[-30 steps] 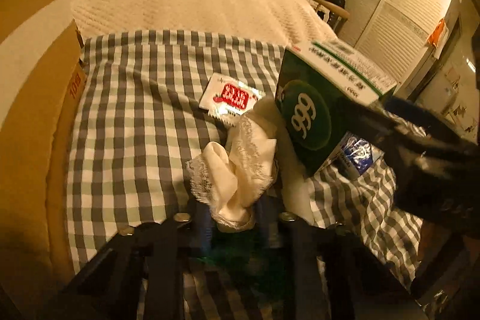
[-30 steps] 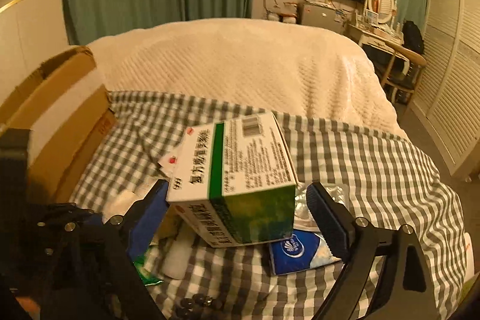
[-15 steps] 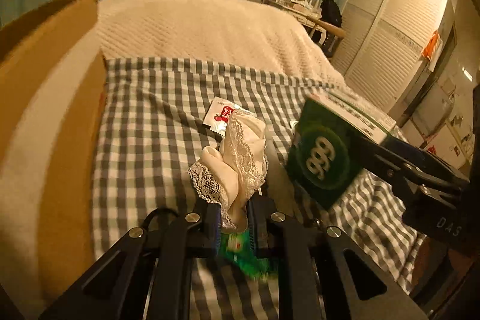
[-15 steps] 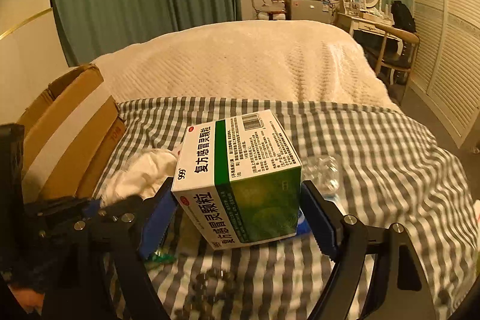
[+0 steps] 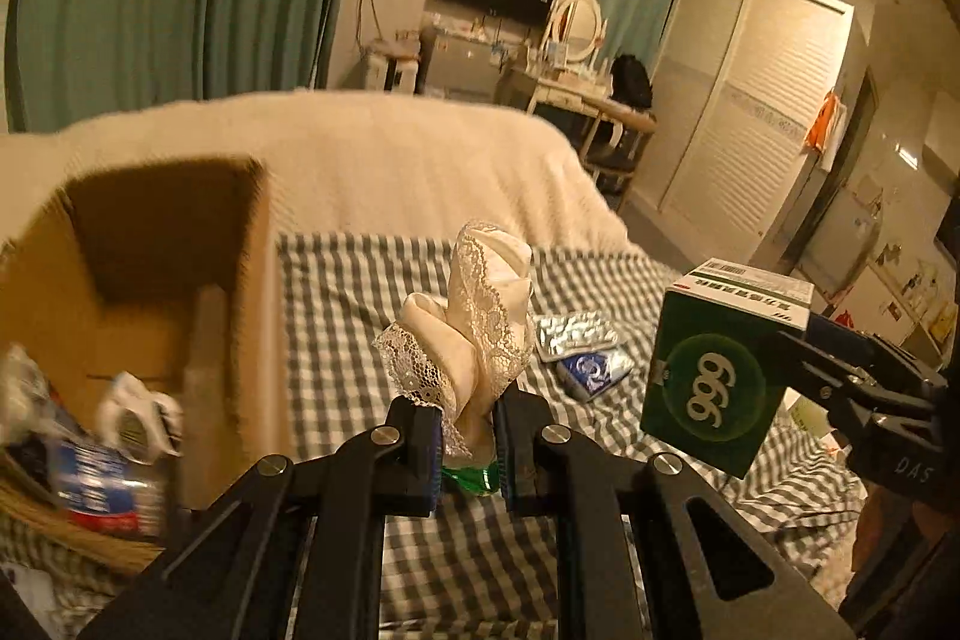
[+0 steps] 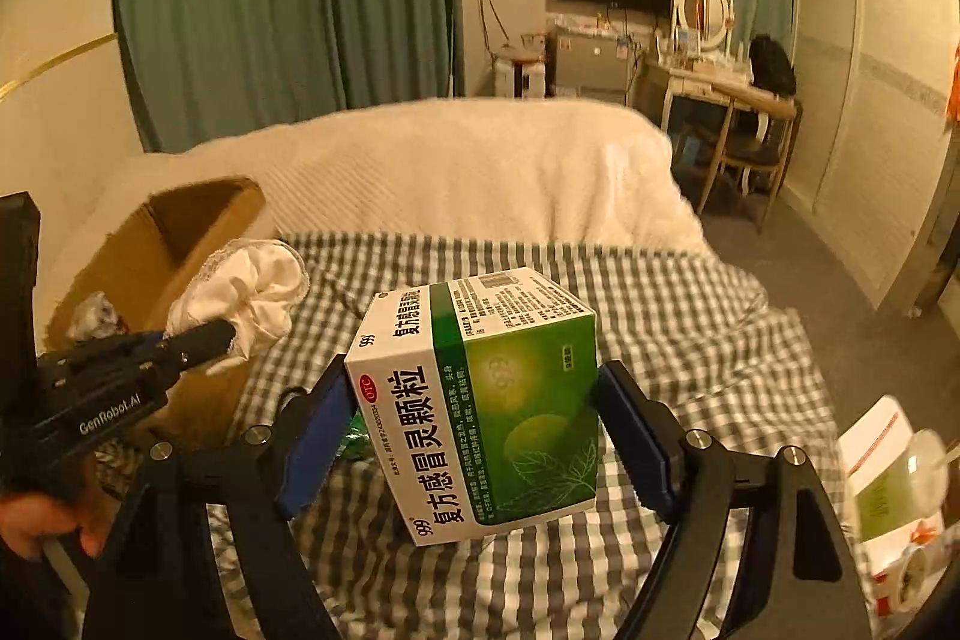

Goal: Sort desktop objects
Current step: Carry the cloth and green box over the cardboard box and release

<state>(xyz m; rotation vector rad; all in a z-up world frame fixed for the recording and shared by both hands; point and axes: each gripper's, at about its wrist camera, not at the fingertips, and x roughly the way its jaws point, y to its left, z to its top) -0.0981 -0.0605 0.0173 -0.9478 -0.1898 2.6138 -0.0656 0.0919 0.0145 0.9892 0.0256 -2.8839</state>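
Checked cloth [image 5: 360,304] over a bed serves as the sorting surface, with an open cardboard box [image 5: 180,280] at its left edge already holding a few blurred items. Left gripper [image 5: 468,418], pinched nearly shut on a lace-trimmed white cloth [image 5: 474,322], carries it raised just right of the box, presumably so it clears the wall on the way in. Right gripper [image 6: 474,436], jaws wide but clamped on both sides of a green-and-white medicine box [image 6: 486,400], holds that clear of the bedding further right of the cardboard box, likely awaiting its turn.
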